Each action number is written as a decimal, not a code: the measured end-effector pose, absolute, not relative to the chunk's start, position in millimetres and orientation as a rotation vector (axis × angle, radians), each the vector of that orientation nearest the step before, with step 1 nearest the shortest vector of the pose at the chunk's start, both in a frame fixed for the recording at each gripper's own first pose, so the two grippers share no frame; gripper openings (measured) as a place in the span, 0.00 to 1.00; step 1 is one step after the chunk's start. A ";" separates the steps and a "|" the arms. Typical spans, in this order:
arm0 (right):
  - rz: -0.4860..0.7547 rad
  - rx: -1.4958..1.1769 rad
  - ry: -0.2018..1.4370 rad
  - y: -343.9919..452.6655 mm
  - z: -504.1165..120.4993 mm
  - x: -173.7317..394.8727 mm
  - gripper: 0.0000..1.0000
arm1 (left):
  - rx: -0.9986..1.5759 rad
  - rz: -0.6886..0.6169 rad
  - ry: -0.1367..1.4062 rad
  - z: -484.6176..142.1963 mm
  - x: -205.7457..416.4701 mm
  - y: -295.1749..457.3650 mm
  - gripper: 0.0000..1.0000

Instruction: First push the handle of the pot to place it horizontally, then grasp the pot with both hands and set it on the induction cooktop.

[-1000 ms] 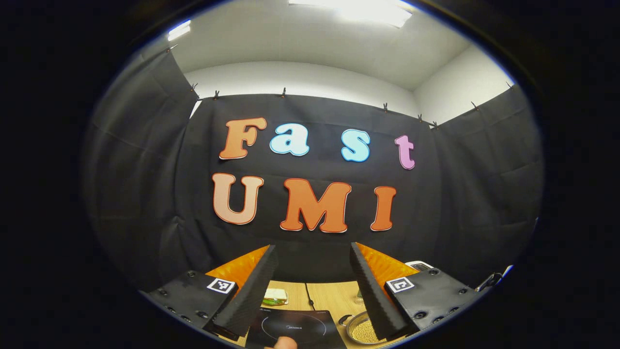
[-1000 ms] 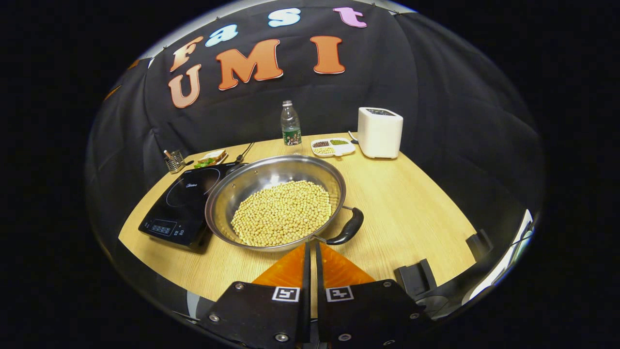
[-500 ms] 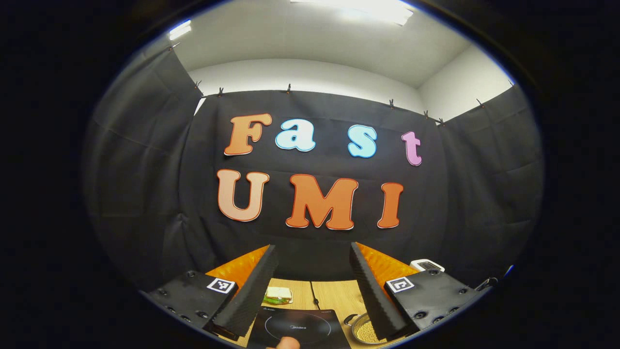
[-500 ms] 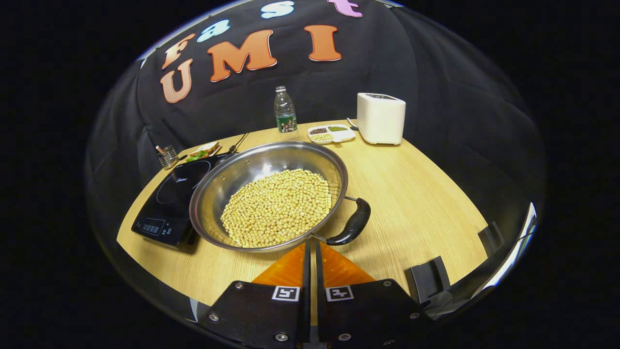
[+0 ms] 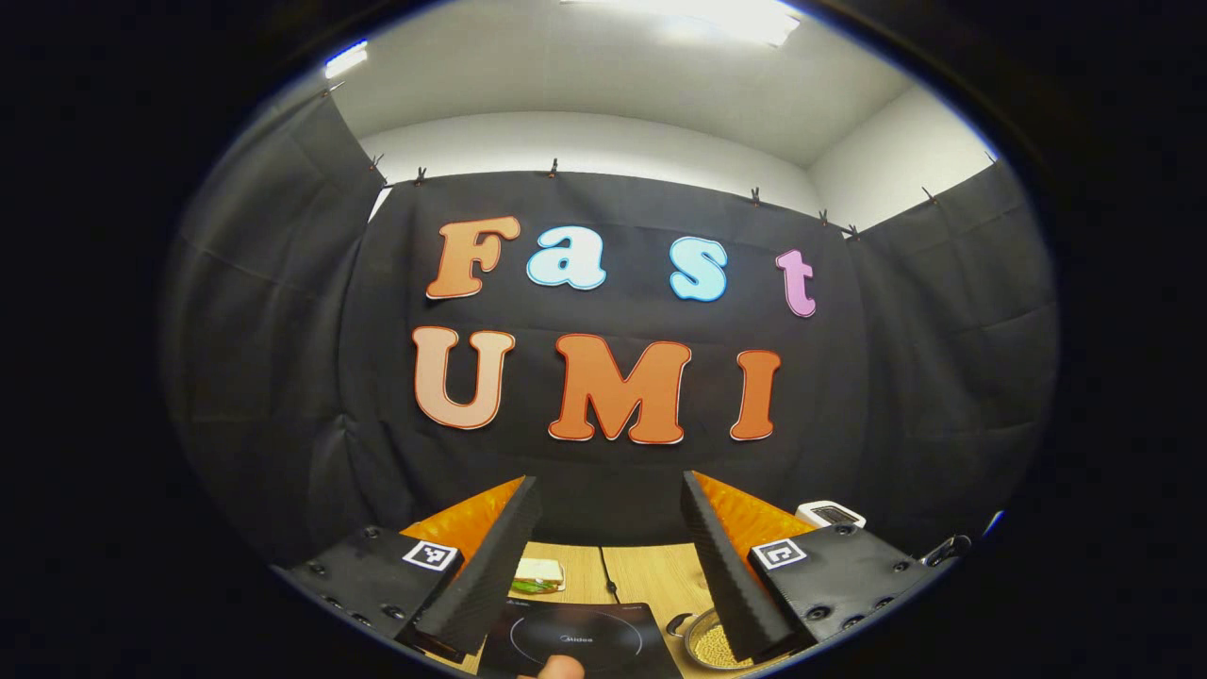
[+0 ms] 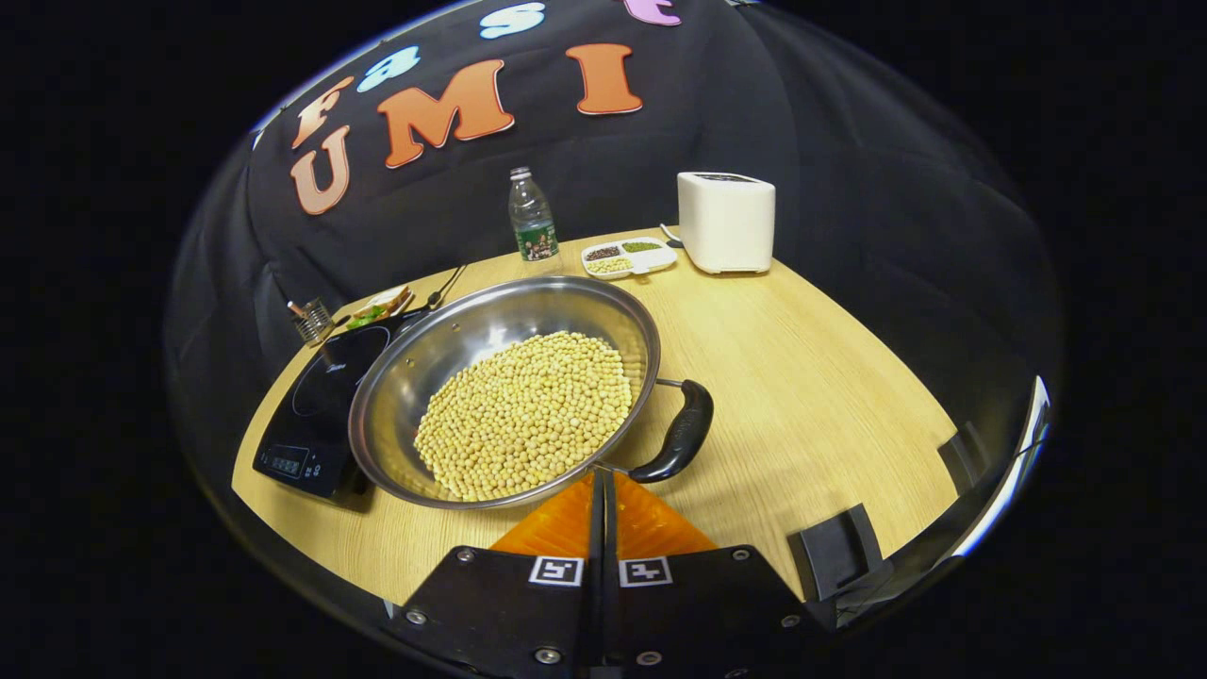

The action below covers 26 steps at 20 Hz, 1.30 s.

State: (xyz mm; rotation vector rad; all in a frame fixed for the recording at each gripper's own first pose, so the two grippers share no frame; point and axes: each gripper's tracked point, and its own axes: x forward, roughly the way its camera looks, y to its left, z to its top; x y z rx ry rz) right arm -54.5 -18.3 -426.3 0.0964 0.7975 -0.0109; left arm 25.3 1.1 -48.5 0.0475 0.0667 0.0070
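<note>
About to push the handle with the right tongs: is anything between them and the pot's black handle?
Nothing visible. The right tongs, shut, sit just short of the pot, with the black handle slightly to their right. Only bare table lies between.

The left gripper view is sitting low at the table's near edge, tilting upward toward the booth's black cloth wall and white ceiling, with the wooden table (image 5: 651, 571) showing as a thin strip at the bottom. The right gripper view is looking down from above the near edge, close over the wide steel pot of yellow beans (image 6: 509, 391). Both views are taking in the flat black induction cooktop (image 5: 575, 641) (image 6: 316, 401), the pot (image 5: 709, 641) and the boxy white toaster (image 5: 830, 514) (image 6: 726, 222).
</note>
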 end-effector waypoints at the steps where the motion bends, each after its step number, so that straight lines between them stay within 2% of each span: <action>1: -0.019 0.096 0.795 -21.6 -426.2 -50.8 0.00 | 0.048 0.008 0.066 -49.1 26.2 0.7 0.99; 26: -0.082 0.089 0.791 -59.6 -423.9 -9.6 0.00 | 0.037 -0.001 0.091 -72.7 58.2 -10.5 0.98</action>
